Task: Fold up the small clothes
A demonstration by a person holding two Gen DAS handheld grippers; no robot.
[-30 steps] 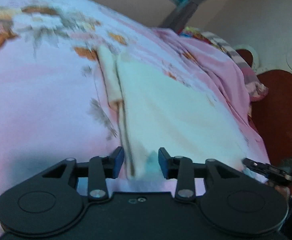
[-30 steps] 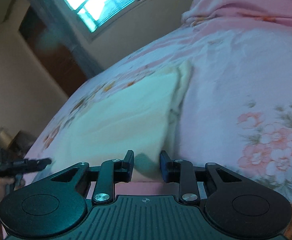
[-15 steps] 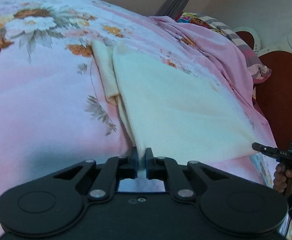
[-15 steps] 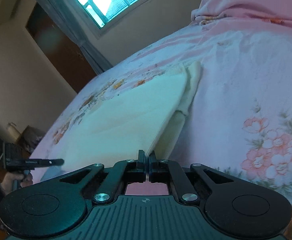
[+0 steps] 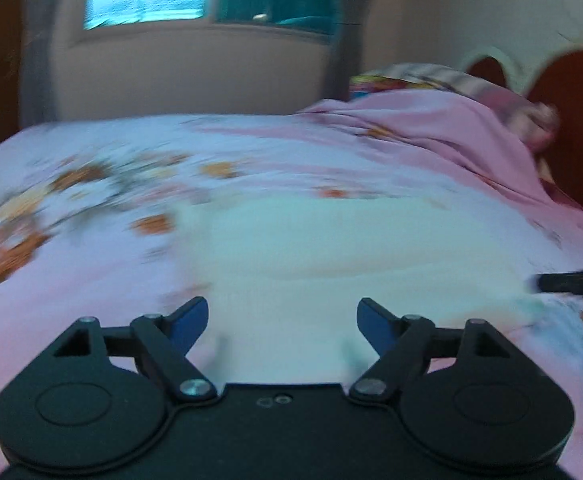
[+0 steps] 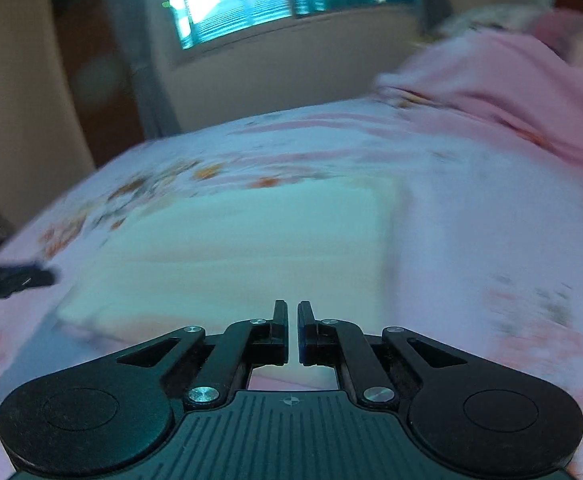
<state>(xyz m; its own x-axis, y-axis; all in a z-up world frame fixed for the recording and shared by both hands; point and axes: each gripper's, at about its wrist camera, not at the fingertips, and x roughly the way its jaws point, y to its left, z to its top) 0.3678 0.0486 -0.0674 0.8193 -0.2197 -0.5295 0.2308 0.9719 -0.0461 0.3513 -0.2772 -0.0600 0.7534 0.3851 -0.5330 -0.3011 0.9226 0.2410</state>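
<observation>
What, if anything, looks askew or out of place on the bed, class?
Nothing stands out. The cream cloth lies flat on the floral bedsheet, its edges fairly square. The pink blanket is bunched near the headboard, as bedding often is. Blur hides fine creases.

No readable writing anywhere

Both views are blurred, and nothing on the flowered bedsheet (image 5: pixel 91 264), the pale cloth (image 6: pixel 251 248) or the black gripper bodies carries a legible word, number or brand. The right gripper's ribbed housing (image 6: pixel 291 432) bears only a small crosshair mark, not lettering, and faint pale marks on the other gripper at the left edge of that view are too smeared to read.
</observation>
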